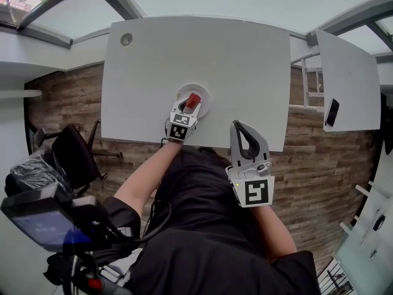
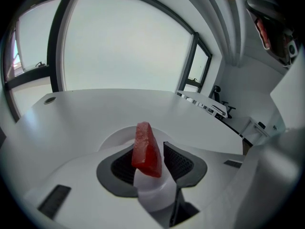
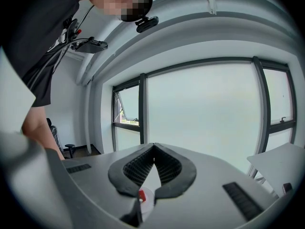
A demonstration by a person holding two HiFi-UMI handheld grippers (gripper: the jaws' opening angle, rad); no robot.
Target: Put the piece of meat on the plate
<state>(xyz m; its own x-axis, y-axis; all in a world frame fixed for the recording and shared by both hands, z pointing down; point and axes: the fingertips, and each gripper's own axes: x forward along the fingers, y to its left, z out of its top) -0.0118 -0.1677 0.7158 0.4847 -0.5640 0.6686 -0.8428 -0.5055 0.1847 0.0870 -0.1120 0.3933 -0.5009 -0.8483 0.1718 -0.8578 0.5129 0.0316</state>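
Meat: the piece of meat (image 2: 145, 149) stands on edge between the left gripper's pads, over the plate (image 2: 112, 138).
Plate: it sits close to the near edge of the table (image 1: 245, 60).
Left gripper (image 2: 151, 151): the jaws are partly open, with a gap beside one pad, so they do not seem to clamp the meat.
Right gripper (image 3: 153, 147): the tips are closed together on nothing, and it is off the table's near edge.
Done: the meat is at the plate (whether it fully rests there is unclear).
Left: probably only drawing the jaws clear.
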